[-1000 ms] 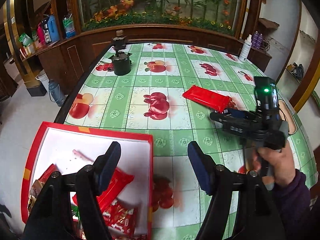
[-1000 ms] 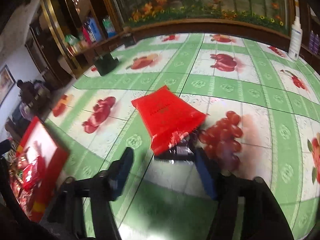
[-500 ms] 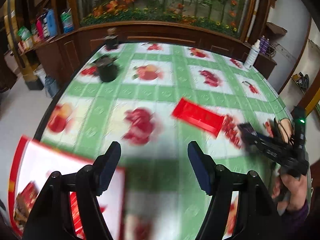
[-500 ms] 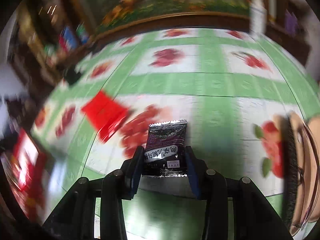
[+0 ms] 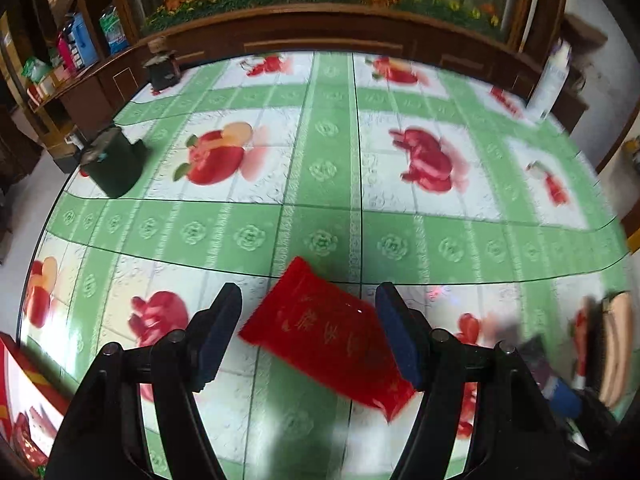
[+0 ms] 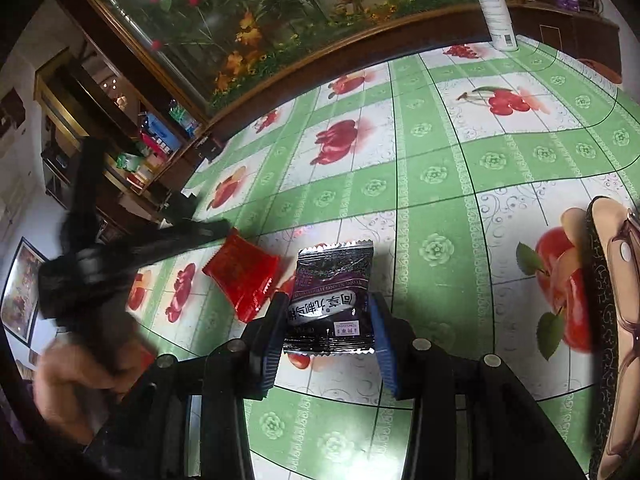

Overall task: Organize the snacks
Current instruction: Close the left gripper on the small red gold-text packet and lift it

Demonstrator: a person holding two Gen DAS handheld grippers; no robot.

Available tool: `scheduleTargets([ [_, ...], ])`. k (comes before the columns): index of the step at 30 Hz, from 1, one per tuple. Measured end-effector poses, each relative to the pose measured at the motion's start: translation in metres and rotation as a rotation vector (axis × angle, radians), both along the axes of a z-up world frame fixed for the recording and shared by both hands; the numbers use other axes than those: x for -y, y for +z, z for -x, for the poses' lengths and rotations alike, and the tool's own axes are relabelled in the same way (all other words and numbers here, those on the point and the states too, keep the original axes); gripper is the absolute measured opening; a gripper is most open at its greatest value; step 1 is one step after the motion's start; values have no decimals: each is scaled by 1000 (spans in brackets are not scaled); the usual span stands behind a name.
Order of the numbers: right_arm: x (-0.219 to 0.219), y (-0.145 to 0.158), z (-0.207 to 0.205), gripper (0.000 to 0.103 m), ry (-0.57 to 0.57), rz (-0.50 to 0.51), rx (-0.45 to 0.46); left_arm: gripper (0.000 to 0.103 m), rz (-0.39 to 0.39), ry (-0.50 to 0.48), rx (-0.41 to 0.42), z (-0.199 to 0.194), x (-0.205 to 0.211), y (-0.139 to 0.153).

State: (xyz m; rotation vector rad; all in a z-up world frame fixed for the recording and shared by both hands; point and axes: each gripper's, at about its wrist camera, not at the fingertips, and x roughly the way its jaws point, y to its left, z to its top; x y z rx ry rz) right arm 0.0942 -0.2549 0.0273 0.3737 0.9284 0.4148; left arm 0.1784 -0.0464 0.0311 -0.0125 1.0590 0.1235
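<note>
A red snack packet [image 5: 324, 336] lies flat on the green fruit-print tablecloth [image 5: 320, 216]. My left gripper [image 5: 310, 328] hovers over it, open, one finger on each side of the packet; the right pad overlaps its edge and the left pad stands apart. A dark purple snack packet [image 6: 332, 292] sits upright between the blue pads of my right gripper [image 6: 328, 320], which is shut on its lower half. In the right wrist view the red packet [image 6: 240, 276] lies just left of the dark one, with the blurred left gripper [image 6: 192, 236] above it.
A red box [image 5: 24, 400] with snacks inside shows at the bottom left corner. A dark green container [image 5: 114, 168] stands near the table's left edge. A white bottle [image 6: 496, 8] is at the far right edge. A glasses case [image 6: 600, 320] lies to the right.
My left gripper swung right from over the red box to above the red packet. The right gripper closed on the dark purple packet and rolled, then kept still.
</note>
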Motion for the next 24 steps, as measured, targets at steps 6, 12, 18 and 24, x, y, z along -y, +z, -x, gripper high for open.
scheduleTargets([
  [6,1,6,3,41,-6,-19,20,69,-62,-101,-39,2,16,-19],
  [12,8,9,4,41,-30,-29,29,69,-111,-289,-33,46,31,-15],
  [18,8,12,6,41,-26,-35,42,69,-63,-404,-28,114,22,-13],
  [24,5,13,7,41,-19,-32,43,75,58,-386,70,162,0,19],
])
